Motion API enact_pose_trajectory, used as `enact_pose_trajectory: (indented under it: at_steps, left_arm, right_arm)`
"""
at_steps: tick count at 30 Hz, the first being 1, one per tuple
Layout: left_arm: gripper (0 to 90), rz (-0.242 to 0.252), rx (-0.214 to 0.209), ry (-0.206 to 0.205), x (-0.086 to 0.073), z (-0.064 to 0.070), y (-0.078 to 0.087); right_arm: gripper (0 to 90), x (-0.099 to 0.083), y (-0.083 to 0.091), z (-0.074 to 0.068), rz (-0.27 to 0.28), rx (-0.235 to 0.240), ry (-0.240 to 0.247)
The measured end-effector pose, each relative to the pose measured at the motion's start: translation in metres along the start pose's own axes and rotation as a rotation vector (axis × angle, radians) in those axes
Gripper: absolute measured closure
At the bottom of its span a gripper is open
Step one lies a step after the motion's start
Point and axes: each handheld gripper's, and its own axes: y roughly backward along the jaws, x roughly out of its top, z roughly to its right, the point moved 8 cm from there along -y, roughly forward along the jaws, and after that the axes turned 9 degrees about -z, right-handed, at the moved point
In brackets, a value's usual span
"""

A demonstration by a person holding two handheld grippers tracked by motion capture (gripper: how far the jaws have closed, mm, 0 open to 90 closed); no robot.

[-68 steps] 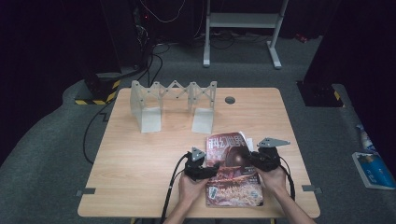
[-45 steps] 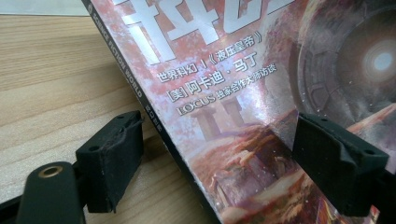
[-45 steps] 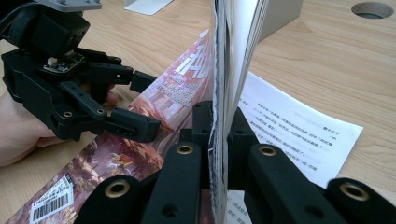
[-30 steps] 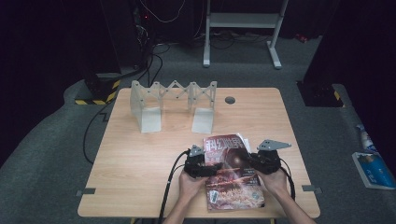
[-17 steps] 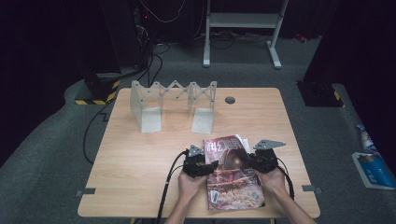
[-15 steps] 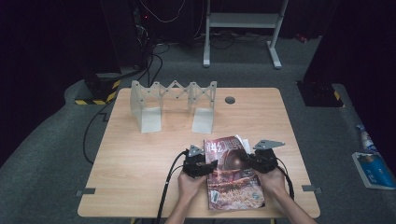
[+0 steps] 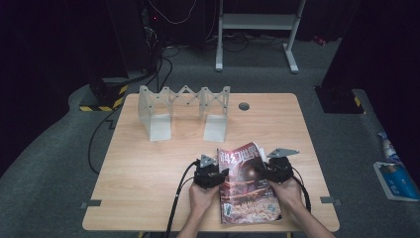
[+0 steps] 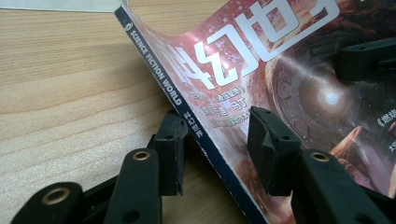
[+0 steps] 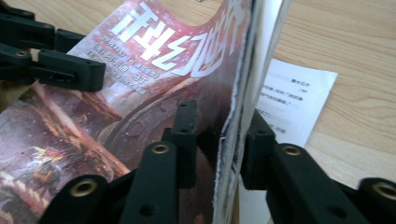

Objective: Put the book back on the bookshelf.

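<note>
High view: a magazine (image 7: 246, 183) is being held at the near edge of the wooden table (image 7: 148, 168), well apart from the grey folding rack (image 7: 183, 111) that is standing toward the far side. The magazine is being gripped from two sides. The left gripper (image 7: 214, 174) is being applied to the spine edge of the magazine, and the right gripper (image 7: 270, 169) is being applied to the opposite, open edge. The far end of the magazine is being raised off the table, while the near end is lying toward the table's front edge. A small round grommet (image 7: 243, 106) is set into the table beyond the magazine, to the right of the rack.

In the left gripper view, the spine of the magazine (image 8: 196, 116) is being straddled by the left gripper (image 8: 215, 140): one jaw is being placed below the spine on the table side and the other on the cover. The jaws are at a narrow setting, but whether the pads are pressing the magazine cannot be told.

In the right gripper view, the page edges of the magazine (image 9: 154, 84) are being clamped by the right gripper (image 9: 219, 140), with one jaw on the cover and the other behind the pages. A printed sheet (image 9: 292, 98) is lying on the table just beside the magazine.
</note>
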Motion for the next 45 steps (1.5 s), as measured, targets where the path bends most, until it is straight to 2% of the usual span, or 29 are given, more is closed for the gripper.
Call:
enact_pose_trajectory:
  at_steps: [9,12,16,18,21,26,34,37,41,43,45]
  left_arm:
    - [57.7,0.006,0.006,0.005,0.0,0.001,0.0]
    - [57.5,0.005,0.009,0.002,0.0,0.001,0.0]
    - [57.2,0.006,0.015,0.001,-0.001,0.001,0.0]
    - [57.0,0.008,0.016,0.003,-0.001,0.001,0.0]
    - [56.8,0.009,0.018,0.004,-0.001,0.001,0.0]
    - [56.7,0.007,0.02,0.002,-0.001,0.001,0.001]
    - [56.3,0.01,0.019,0.002,-0.001,0.001,0.0]
    - [56.2,0.008,0.019,0.002,-0.001,0.0,0.001]
    - [55.5,0.009,0.017,0.001,-0.001,0.001,0.0]
    - [54.7,0.009,0.014,-0.002,-0.001,0.001,0.0]
    - [53.1,0.007,0.012,-0.008,-0.001,0.001,0.001]
  right_arm:
    - [52.7,-0.009,0.005,0.015,-0.01,-0.078,-0.053]
    - [58.1,-0.013,0.012,0.024,0.018,-0.11,-0.083]
    - [77.2,-0.02,0.022,0.035,0.029,-0.148,-0.092]
    - [83.4,-0.024,0.025,0.039,0.017,-0.179,-0.092]
    - [89.1,-0.031,0.021,0.045,-0.024,-0.202,-0.098]
    - [89.7,-0.042,0.011,0.052,-0.076,-0.21,-0.122]
    - [89.7,-0.042,0.01,0.049,-0.071,-0.218,-0.118]
    - [89.6,-0.041,0.009,0.045,-0.073,-0.215,-0.093]
    - [89.7,-0.038,0.006,0.038,-0.069,-0.199,-0.084]
    - [89.7,-0.036,0.003,0.033,-0.068,-0.19,-0.061]
    - [89.7,-0.034,0.002,0.029,-0.076,-0.198,-0.057]
